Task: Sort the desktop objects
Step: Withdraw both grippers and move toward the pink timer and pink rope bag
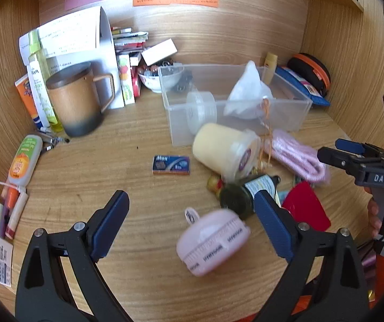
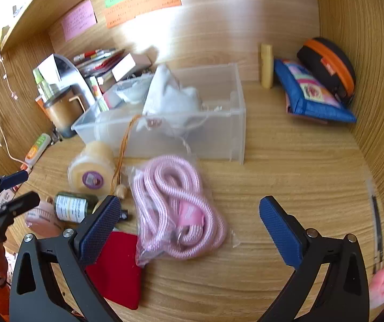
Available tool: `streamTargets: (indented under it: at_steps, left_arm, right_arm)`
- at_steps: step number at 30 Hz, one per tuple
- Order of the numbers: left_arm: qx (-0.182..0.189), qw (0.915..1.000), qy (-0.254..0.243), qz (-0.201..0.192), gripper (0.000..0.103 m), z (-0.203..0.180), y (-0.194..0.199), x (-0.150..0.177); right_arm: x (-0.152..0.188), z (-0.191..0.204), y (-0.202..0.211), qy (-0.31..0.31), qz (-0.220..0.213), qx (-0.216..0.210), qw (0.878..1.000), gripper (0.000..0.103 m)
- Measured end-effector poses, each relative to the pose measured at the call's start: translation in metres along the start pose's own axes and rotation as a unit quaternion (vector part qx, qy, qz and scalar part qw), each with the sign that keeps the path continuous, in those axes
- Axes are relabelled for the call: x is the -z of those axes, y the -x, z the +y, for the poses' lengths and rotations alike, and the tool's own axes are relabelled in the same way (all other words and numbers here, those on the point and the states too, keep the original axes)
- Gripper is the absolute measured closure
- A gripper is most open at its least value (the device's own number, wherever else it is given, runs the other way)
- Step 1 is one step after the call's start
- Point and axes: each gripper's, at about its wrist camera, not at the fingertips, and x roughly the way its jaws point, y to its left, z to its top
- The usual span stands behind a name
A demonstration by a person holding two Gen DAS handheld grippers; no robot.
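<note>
Left gripper [image 1: 192, 209] spread over the pink round case [image 1: 212, 244] — lined up to grab. Right gripper [image 2: 189, 214] gapes above the bagged pink rope [image 2: 175, 209] — clear bin [image 2: 234, 134] waits behind.

We record one wood-grain desk [image 1: 90, 166], walled at back and both sides. Lying directly on it we list: a clear plastic bin [image 1: 303, 104] near the back; a brown lidded mug [image 1: 76, 102] at left; a cream-coloured tub [image 1: 225, 149] on its side, touching the bin's front; a bagged pink rope [image 2: 173, 209]; a small blue box [image 1: 171, 165]; a dark green bottle [image 1: 245, 191] on its side; a pink round case [image 1: 212, 245]; a red pouch [image 2: 116, 268]; a blue pouch [image 2: 312, 91] at right rear.
</note>
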Motion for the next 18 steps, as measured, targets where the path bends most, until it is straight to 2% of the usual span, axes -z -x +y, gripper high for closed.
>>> streamTargets:
  at_steps: [7, 18]
  left_arm:
    - [0.013, 0.9998, 0.004, 0.014, 0.008, -0.005, -0.003, 0.019]
    - [0.001, 0.999, 0.017, 0.042, 0.008, 0.001, -0.025, 0.037]
  right_arm:
    - [0.004, 0.005, -0.014, 0.003, 0.026, -0.017, 1.0, 0.0]
    - [0.01, 0.014, -0.042, 0.04, 0.064, 0.01, 0.997, 0.0]
